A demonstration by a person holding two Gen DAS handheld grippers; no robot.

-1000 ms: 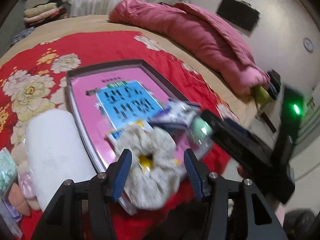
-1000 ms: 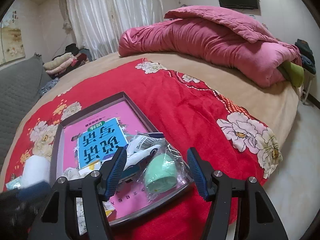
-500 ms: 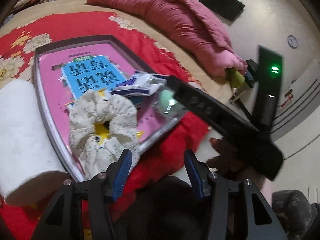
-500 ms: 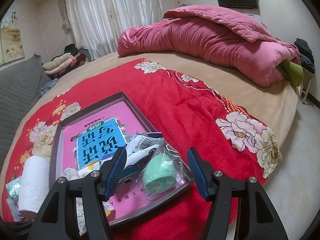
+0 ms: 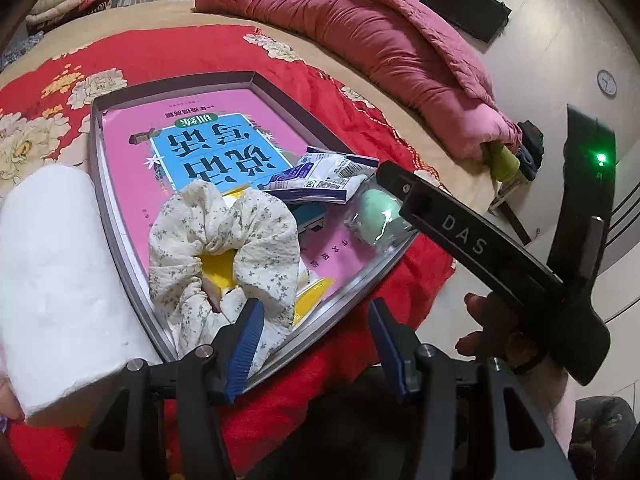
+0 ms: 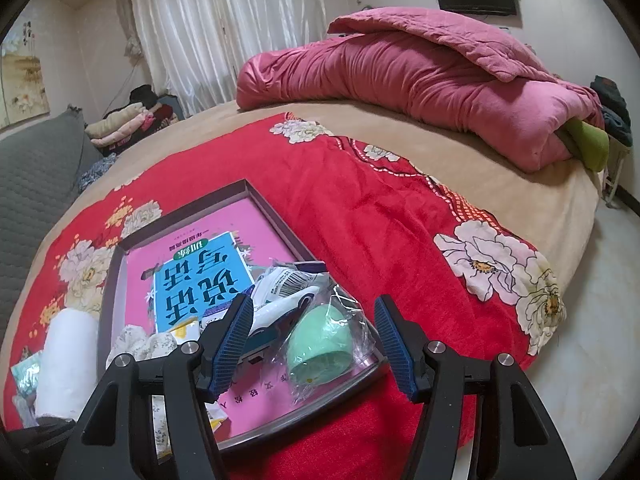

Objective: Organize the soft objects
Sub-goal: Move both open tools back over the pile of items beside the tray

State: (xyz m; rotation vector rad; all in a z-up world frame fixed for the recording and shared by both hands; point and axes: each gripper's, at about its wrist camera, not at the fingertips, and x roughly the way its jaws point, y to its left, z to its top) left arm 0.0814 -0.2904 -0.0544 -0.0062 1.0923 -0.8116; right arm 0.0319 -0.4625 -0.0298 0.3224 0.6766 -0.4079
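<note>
Tray: shallow grey-walled tray (image 5: 120,216) lying on a red floral blanket (image 6: 360,208) over the bed; its floor is covered by a pink book with a blue title panel (image 5: 208,148).
Scrunchie: cream fabric scrunchie (image 5: 224,248) printed with small dark sprigs, gathered in loose ruffles around an open centre; it lies inside the tray at the near left corner, over a yellow item (image 5: 218,270), one fold hanging toward the near rim.
Sponge: mint-green egg-shaped sponge (image 6: 320,344) sealed in a crinkled clear bag, resting in the tray's near right corner.
Packet: white and blue printed packet (image 5: 320,174) just behind the sponge, against the right wall; what lies under it is hard to make out.
Roll: white soft roll (image 5: 52,280) on the blanket, just outside the tray's left wall.
Quilt: pink quilt (image 6: 420,80) bundled along the far edge of the bed.
Left gripper: left gripper (image 5: 314,344) above the tray's near rim, jaws apart with nothing between them; the left blue pad sits at the scrunchie's lower fold, contact uncertain.
Right gripper: right gripper (image 6: 314,344) held in a hand (image 5: 492,332), jaws spread either side of the bagged sponge, pads not pressing it.
</note>
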